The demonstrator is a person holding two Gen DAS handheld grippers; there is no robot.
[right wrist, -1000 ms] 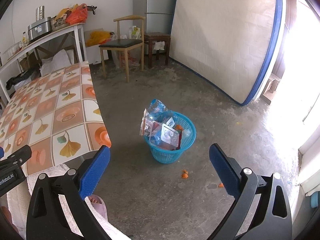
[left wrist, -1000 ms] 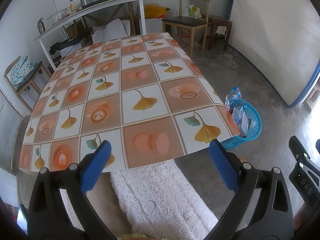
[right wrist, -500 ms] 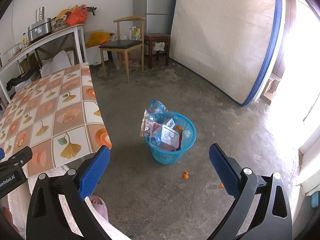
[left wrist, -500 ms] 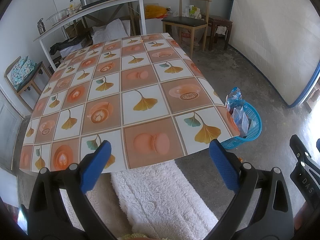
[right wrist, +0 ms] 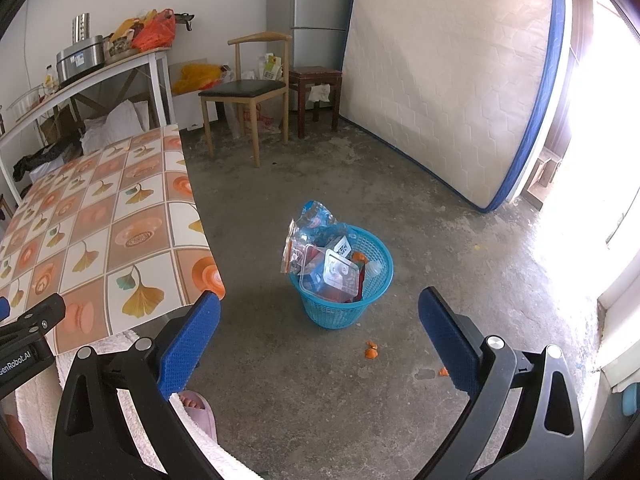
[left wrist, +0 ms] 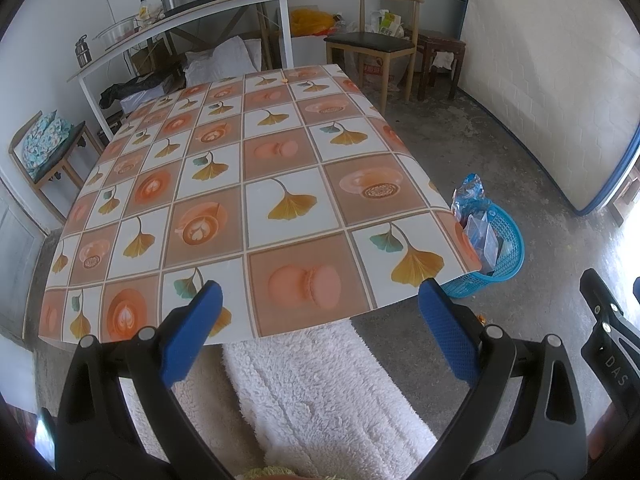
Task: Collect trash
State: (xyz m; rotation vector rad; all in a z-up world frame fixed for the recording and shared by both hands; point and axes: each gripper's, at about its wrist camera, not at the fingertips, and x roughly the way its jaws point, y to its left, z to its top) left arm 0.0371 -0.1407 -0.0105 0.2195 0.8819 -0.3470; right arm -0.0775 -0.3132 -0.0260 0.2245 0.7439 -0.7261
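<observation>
A blue plastic basket (right wrist: pixel 370 304) stands on the concrete floor beside the table, stuffed with clear plastic boxes (right wrist: pixel 332 276) and a crinkled blue bag (right wrist: pixel 316 216). The left wrist view shows the same basket (left wrist: pixel 508 256) past the table's right corner. Small orange scraps (right wrist: pixel 371 351) lie on the floor in front of the basket. My right gripper (right wrist: pixel 318 340) hangs open above the floor, short of the basket, holding nothing. My left gripper (left wrist: pixel 320 324) is open and empty over the near edge of the patterned table (left wrist: pixel 248 200).
A tiny orange bit (left wrist: pixel 285 79) rests at the table's far edge. A wooden chair (right wrist: pixel 248 92), a small stool (right wrist: pixel 316 80) and a fridge stand at the back. A mattress (right wrist: pixel 448 80) leans on the right wall. A person's white fleece lap (left wrist: pixel 320 392) is below.
Both views have barely shifted; the basket sits slightly lower in the right wrist view. Both grippers stay open.
</observation>
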